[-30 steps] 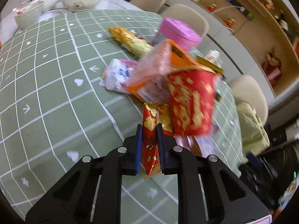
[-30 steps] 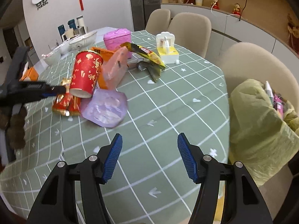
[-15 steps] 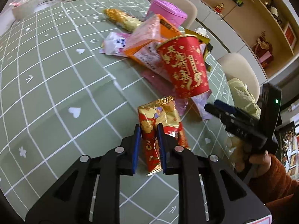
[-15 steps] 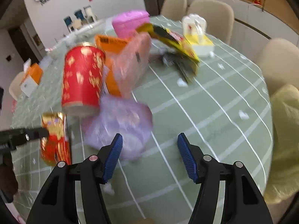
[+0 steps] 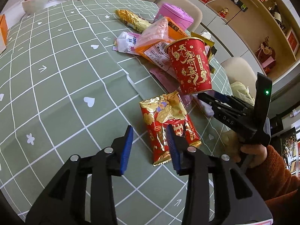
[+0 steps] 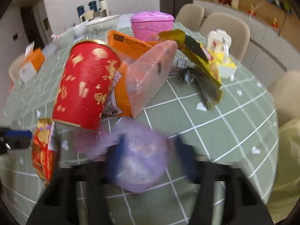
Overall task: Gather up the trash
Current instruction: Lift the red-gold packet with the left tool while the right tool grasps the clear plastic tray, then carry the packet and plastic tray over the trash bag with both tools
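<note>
**A:** What does the left wrist view show?

**B:** The left gripper (image 5: 150, 146) fills the bottom of the frame, its blue-padded jaws parted and opening. A red and gold snack wrapper (image 5: 168, 127) lies flat on the green checked tablecloth (image 5: 56, 93) just beyond and to the right of the gap; the right pad overlaps its lower edge, and nothing is pinched.

**A:** And the rest of the trash?

**B:** In the upper middle, a tilted red paper cup (image 5: 191, 65) leans on an orange packet (image 5: 155, 50) and a pink plastic bag (image 5: 155, 31), with a gold wrapper (image 5: 131, 19) and a pink tin (image 5: 174, 15) behind them.

**A:** Where is the other gripper?

**B:** At the right edge, a hand (image 5: 251, 150) in a rust-coloured sleeve holds the right gripper (image 5: 201, 95), whose tips reach in under the cup's base.

**A:** What does its own camera see?

**B:** A blurred view. The right gripper's jaws are closing around a crumpled purple plastic bag (image 6: 138, 159) at the lower centre, which sits between them. Whether the pads already press it, I cannot tell. The red cup stands above left; a yellow-green bag (image 6: 286, 168) hangs at the right edge.
</note>
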